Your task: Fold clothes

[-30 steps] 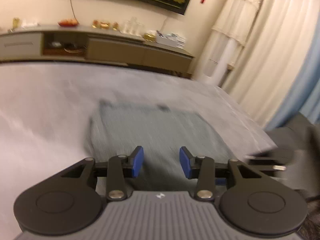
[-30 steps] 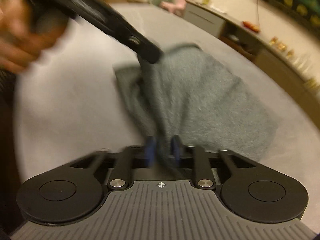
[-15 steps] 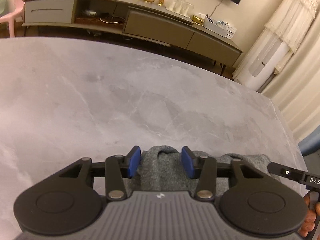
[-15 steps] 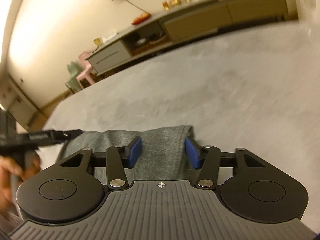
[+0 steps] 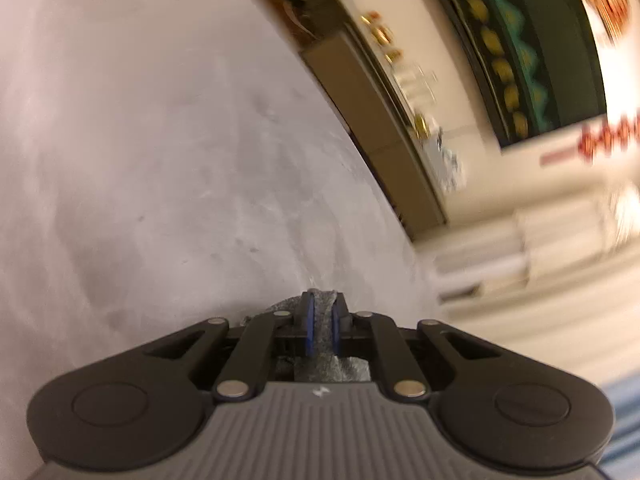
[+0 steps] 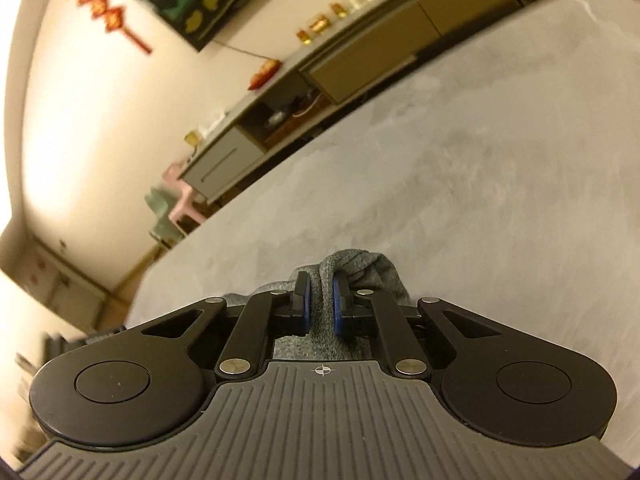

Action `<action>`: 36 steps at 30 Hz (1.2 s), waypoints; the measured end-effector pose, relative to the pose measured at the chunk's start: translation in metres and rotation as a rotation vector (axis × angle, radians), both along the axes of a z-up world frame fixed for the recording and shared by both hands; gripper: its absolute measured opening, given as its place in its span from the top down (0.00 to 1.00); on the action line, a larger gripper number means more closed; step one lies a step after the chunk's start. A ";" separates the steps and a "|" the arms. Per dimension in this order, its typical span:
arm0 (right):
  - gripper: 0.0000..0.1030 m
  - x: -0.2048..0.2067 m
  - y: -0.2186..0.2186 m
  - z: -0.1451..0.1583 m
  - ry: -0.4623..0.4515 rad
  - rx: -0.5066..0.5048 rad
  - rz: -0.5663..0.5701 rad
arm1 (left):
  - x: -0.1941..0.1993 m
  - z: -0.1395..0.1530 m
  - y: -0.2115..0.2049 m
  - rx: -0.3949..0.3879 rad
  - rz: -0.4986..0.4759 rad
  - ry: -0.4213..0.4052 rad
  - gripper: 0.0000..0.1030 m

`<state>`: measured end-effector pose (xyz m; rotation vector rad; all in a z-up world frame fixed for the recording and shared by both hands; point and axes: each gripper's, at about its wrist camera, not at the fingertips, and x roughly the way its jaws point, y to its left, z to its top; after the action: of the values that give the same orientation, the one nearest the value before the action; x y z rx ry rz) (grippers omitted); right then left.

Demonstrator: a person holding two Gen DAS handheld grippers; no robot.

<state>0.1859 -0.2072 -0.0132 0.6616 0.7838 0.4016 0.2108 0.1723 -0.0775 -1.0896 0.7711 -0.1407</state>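
Note:
A grey knit garment (image 6: 360,268) lies bunched at the near edge of a pale grey marble table (image 6: 480,184). My right gripper (image 6: 320,300) has its jaws closing, and its blue pads pinch a fold of that cloth. In the left wrist view the same grey garment (image 5: 322,308) shows only as a narrow strip between the blue pads of my left gripper (image 5: 322,320), whose jaws are closing on it. Most of the garment is hidden under both grippers' bodies. Both views are rolled steeply sideways.
The marble table (image 5: 160,160) stretches out bare ahead of the left gripper. A long low sideboard (image 6: 360,52) with small ornaments stands against the far wall, under a dark picture (image 6: 208,0). Pastel stools (image 6: 172,208) stand at its end. A white curtain (image 5: 540,240) hangs on the right.
Both grippers' jaws went from apart over the garment's edge to pinched on folds of it. Both cameras rolled strongly, so the room now looks tilted. The other gripper has left each view.

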 end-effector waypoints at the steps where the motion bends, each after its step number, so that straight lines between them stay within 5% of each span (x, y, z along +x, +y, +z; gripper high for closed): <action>1: 0.93 0.001 -0.003 -0.005 0.023 0.041 -0.013 | 0.001 -0.006 0.002 -0.037 0.015 0.017 0.92; 6: 0.92 0.006 -0.015 -0.029 0.123 0.205 -0.069 | -0.002 -0.021 0.010 -0.132 0.082 0.055 0.91; 9: 0.84 0.006 -0.023 -0.031 0.146 0.196 -0.123 | -0.014 -0.015 0.024 -0.136 0.140 0.041 0.83; 10: 0.74 0.005 -0.029 -0.030 0.153 0.192 -0.154 | -0.022 -0.007 0.026 -0.090 0.146 0.031 0.83; 14: 0.70 -0.009 -0.046 -0.003 0.092 0.066 -0.229 | -0.058 0.040 0.001 0.173 0.006 -0.081 0.82; 17: 0.70 -0.030 -0.029 0.028 -0.041 -0.002 -0.056 | -0.086 0.061 -0.046 0.363 -0.210 -0.164 0.80; 20: 0.57 -0.057 0.011 0.034 -0.108 -0.142 0.227 | -0.102 0.053 -0.087 0.541 -0.338 -0.168 0.77; 25: 0.72 -0.075 0.018 0.016 -0.067 -0.392 0.175 | -0.113 0.038 -0.093 0.551 -0.349 -0.166 0.77; 27: 0.70 -0.095 0.019 0.034 -0.163 -0.498 0.169 | -0.125 0.047 -0.097 0.565 -0.395 -0.211 0.72; 31: 0.61 -0.124 0.051 0.039 -0.240 -0.492 0.483 | -0.134 0.040 -0.122 0.657 -0.465 -0.232 0.72; 36: 0.66 -0.103 0.075 0.020 -0.222 -0.605 0.467 | -0.115 0.029 -0.134 0.692 -0.450 -0.238 0.81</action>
<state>0.0832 -0.1318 0.0068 -0.1385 0.7913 0.6136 0.0955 0.0386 -0.0488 -0.2289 0.7560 -0.3475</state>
